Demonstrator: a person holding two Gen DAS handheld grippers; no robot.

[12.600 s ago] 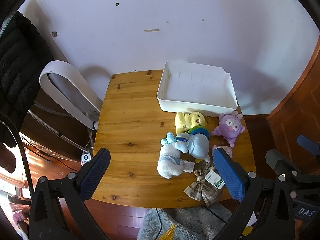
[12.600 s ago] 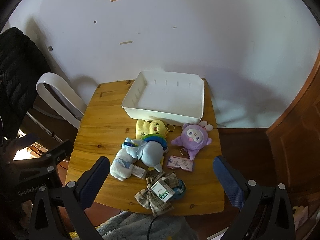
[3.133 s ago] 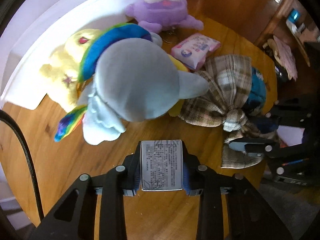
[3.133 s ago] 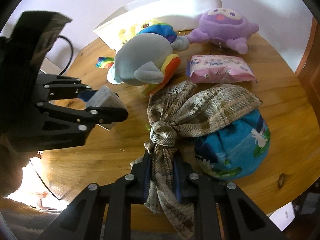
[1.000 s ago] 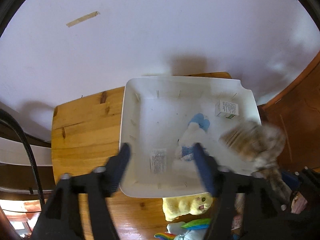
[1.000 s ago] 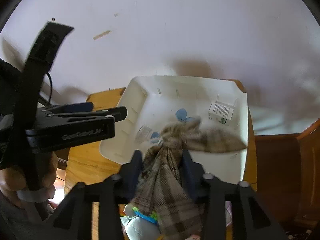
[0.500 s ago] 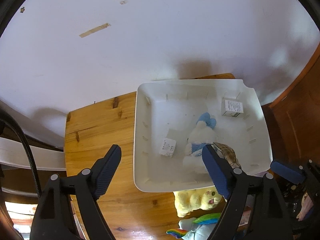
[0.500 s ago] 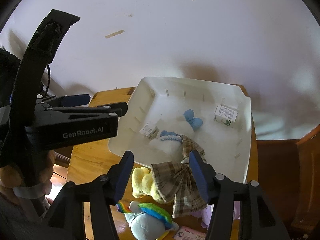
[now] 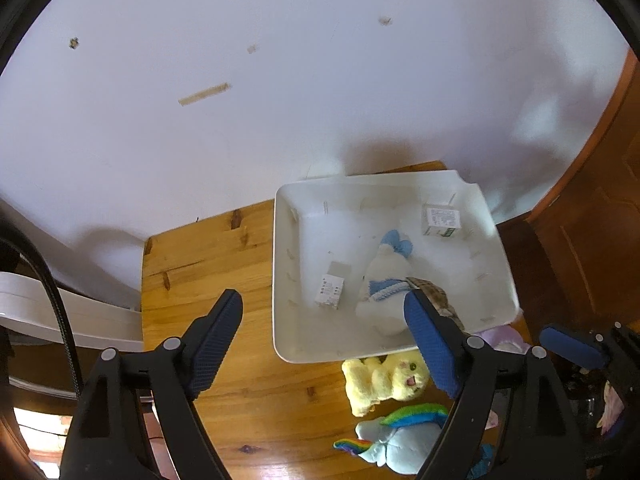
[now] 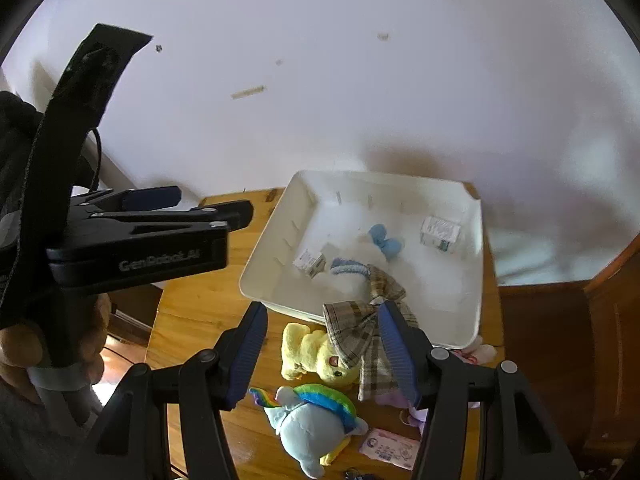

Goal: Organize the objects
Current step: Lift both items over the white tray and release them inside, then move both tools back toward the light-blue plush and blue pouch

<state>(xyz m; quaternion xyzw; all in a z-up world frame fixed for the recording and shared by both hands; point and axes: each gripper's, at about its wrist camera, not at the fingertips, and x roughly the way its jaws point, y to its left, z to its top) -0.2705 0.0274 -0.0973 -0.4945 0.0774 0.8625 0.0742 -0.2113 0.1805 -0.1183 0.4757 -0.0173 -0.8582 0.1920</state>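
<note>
— Where was the plaid bow [image 10: 362, 330]?

— Draped over the white bin's [image 10: 476, 280] near rim, half out. Both hand-held grippers, left [image 9: 326, 338] and right [image 10: 322, 350], stood wide open, holding nothing.

— Handling?

— Probably light and floppy; pinch the knot.

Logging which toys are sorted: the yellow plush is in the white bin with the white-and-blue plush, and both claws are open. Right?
Not quite. The yellow plush lies on the wooden table outside the white bin, as the right wrist view shows. The white-and-blue plush is inside, and both claws are open.
</note>
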